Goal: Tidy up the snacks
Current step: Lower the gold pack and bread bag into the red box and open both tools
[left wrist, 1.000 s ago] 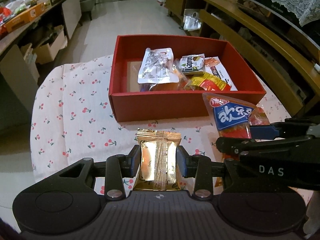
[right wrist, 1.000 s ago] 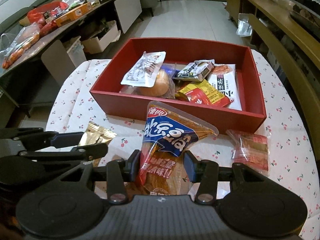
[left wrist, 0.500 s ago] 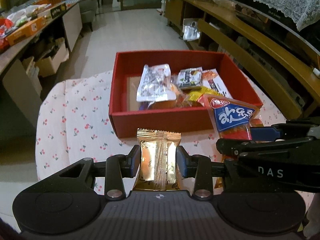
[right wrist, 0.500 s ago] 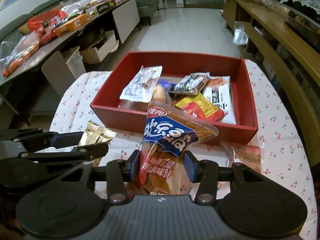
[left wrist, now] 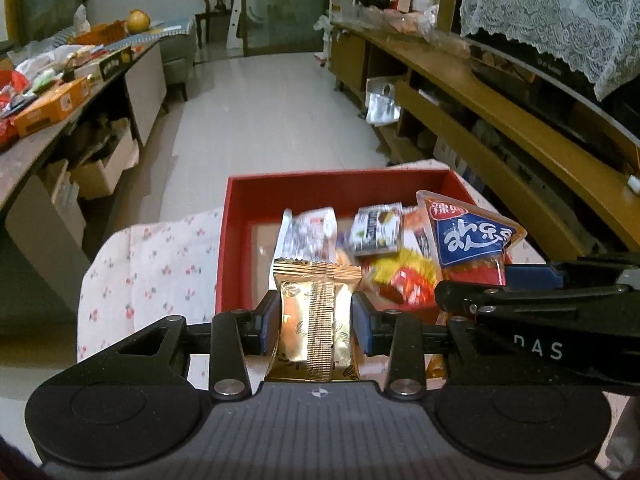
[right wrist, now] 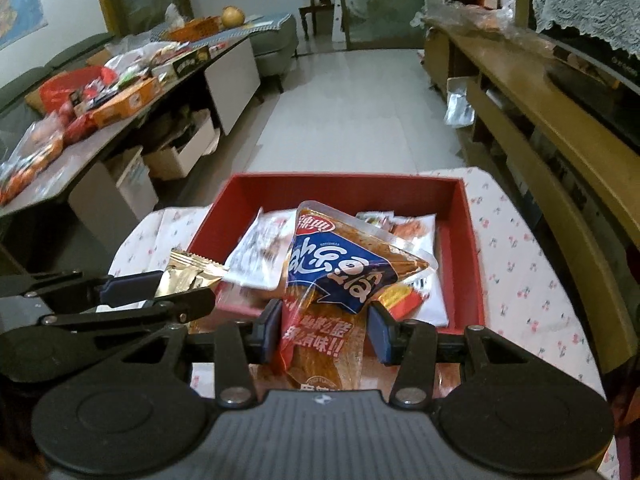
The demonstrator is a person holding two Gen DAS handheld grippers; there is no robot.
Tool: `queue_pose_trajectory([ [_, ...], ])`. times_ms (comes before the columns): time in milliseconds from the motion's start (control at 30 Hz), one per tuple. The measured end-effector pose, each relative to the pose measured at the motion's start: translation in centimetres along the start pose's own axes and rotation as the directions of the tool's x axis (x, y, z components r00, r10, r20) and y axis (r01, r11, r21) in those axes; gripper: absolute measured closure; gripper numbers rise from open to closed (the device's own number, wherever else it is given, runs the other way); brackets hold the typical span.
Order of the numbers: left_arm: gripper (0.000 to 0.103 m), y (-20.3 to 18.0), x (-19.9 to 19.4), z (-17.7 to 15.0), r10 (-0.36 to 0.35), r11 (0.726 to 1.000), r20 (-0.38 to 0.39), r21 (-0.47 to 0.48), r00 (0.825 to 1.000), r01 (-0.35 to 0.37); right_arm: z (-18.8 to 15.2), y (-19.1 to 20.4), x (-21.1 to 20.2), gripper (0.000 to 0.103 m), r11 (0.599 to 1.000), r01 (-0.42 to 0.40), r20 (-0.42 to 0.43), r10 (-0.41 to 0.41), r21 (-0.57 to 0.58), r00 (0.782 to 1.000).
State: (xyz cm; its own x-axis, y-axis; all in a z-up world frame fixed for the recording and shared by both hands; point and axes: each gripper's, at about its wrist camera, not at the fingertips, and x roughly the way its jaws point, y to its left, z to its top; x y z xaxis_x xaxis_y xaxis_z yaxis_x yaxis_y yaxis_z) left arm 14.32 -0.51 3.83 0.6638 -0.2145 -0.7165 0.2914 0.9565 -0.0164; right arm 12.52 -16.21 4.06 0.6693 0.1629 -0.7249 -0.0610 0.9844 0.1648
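Left claw (left wrist: 316, 322) pinches a gold packet (left wrist: 314, 328); right claw (right wrist: 324, 330) clamps an orange-blue pouch (right wrist: 340, 276).

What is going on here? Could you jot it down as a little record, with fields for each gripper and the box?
left gripper: shut on a gold foil snack packet, held upright
right gripper: shut on a blue-and-orange triangular snack bag
red cardboard box: open-topped, on a cherry-print tablecloth, already holding several snack packs
position: both held snacks appear near the box's front wall
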Motion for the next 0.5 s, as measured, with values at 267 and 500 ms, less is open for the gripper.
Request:
queue_pose_trajectory([
  [267, 0.058, -0.2, 1.7, 2.0, 0.009, 1.000, 0.018, -0.002, 1.000, -0.009, 2.0, -0.7, 1.2, 0.049, 0.999, 0.035, 0.026, -0.035, 0.006, 0.999],
  [500, 0.058, -0.3, 3.2, 3.0, 0.018, 1.000, 0.020, -0.010, 1.000, -0.018, 3.1, -1.4, 2.7, 0.049, 0.999, 0.053, 0.034, -0.053, 0.008, 0.998],
])
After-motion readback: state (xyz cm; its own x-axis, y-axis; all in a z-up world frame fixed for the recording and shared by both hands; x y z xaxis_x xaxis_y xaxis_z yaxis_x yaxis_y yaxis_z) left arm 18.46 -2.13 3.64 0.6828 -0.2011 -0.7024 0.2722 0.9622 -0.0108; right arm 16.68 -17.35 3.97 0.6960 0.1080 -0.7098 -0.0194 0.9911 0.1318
